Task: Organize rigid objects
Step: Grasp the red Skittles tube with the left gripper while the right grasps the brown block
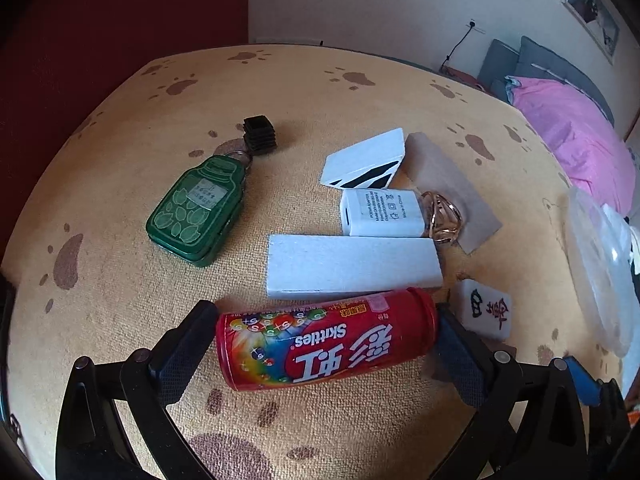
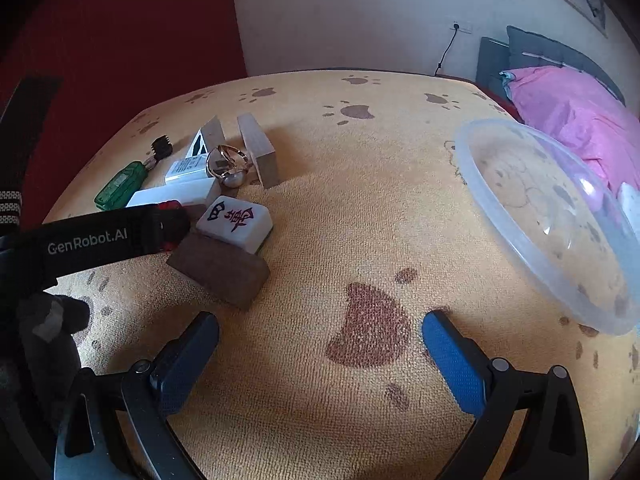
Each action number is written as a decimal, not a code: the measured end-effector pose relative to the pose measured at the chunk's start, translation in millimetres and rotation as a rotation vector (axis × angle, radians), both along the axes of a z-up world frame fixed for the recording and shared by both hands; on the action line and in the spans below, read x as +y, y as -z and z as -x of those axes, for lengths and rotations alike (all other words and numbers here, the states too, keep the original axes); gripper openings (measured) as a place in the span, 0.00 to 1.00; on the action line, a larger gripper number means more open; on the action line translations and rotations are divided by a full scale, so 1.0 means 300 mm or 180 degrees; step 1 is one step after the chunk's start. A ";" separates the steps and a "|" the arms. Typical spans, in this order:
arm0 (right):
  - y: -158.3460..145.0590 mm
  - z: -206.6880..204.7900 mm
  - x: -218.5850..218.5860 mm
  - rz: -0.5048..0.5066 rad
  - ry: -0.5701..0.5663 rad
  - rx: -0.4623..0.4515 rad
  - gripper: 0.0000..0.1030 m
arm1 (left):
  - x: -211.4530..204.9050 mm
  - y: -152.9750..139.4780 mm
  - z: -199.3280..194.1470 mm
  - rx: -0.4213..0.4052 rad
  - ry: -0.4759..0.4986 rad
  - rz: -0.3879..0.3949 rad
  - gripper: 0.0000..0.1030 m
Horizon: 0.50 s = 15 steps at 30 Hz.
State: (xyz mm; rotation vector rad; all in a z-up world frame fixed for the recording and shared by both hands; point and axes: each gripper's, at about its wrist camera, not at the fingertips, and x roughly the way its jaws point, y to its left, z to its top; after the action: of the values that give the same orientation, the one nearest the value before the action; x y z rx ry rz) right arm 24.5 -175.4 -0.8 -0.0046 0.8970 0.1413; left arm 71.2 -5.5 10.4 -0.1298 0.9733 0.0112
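Skittles can (image 1: 326, 344), red and lying on its side on the paw-print cloth (image 1: 360, 100), sits low in your left wrist view at about 6 o'clock, and your left gripper (image 1: 326, 350) has one pad at each of its ends, pinching it lengthwise. Sweeping left to right across that view, you have a green bottle-shaped tin (image 1: 198, 210) at 9 o'clock with a black ribbed cap (image 1: 260, 134) on its ring just above it, then a long white block (image 1: 352, 264) touching the can's far side, a white power adapter (image 1: 382, 212) behind that, and a white block with black stripes (image 1: 366, 164) at 12 o'clock. A gold ring-shaped piece (image 1: 444, 216) rests against the adapter's right end on a pale flat block (image 1: 444, 180), and a mahjong tile (image 1: 486, 310) lies at 3 o'clock, just beside the can's right end. In your right wrist view the same tile (image 2: 236, 222) leans on a brown block (image 2: 220, 266) at 10 o'clock, with the other tool's black arm marked GenRobot.AI crossing at 9 o'clock. Your right gripper (image 2: 320, 350) is spread wide over bare cloth, holding nothing. A clear plastic lid (image 2: 548, 220) lies at 2 o'clock, well apart from the cluster.
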 end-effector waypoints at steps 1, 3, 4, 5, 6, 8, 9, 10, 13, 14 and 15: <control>0.002 0.000 0.004 0.0033 -0.0005 0.0007 1.00 | -0.004 0.003 -0.003 0.0008 0.0029 -0.0052 1.00; 0.005 -0.001 0.017 0.0122 -0.0014 0.0022 1.00 | -0.010 0.008 -0.007 0.0026 0.0083 -0.0145 1.00; 0.006 -0.001 0.020 0.0142 -0.0011 0.0025 1.00 | -0.016 0.012 -0.004 0.0034 0.0108 -0.0193 1.00; 0.006 -0.001 0.020 0.0146 -0.0006 0.0026 1.00 | -0.017 0.013 -0.002 0.0041 0.0135 -0.0228 0.99; 0.006 -0.003 0.021 0.0155 -0.0004 0.0031 1.00 | -0.014 0.010 -0.004 0.0062 0.0157 -0.0240 0.98; 0.005 -0.004 0.020 0.0168 -0.0002 0.0049 1.00 | 0.004 -0.003 -0.004 0.0149 0.0167 -0.0196 0.92; 0.004 -0.006 0.021 0.0177 -0.0002 0.0068 1.00 | 0.020 -0.009 -0.005 0.0213 0.0176 -0.0116 0.92; 0.002 -0.009 0.026 0.0194 0.0003 0.0106 1.00 | 0.037 -0.015 -0.003 0.0283 0.0177 -0.0079 0.92; -0.007 -0.033 0.034 0.0224 0.0102 0.0375 1.00 | 0.089 -0.024 0.023 0.0475 0.0128 -0.0053 0.92; -0.011 -0.041 0.036 0.0208 0.0142 0.0501 1.00 | 0.115 -0.028 0.040 0.0540 0.0078 -0.0083 0.92; -0.017 -0.049 0.038 0.0153 0.0172 0.0622 1.00 | 0.139 -0.037 0.055 0.0581 0.0049 -0.0112 0.92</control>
State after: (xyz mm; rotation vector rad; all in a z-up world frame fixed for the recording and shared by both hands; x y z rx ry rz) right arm 39.1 -163.9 4.3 -0.0113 1.0946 0.0703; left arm 54.6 36.2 21.4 -0.0900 1.1558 0.0264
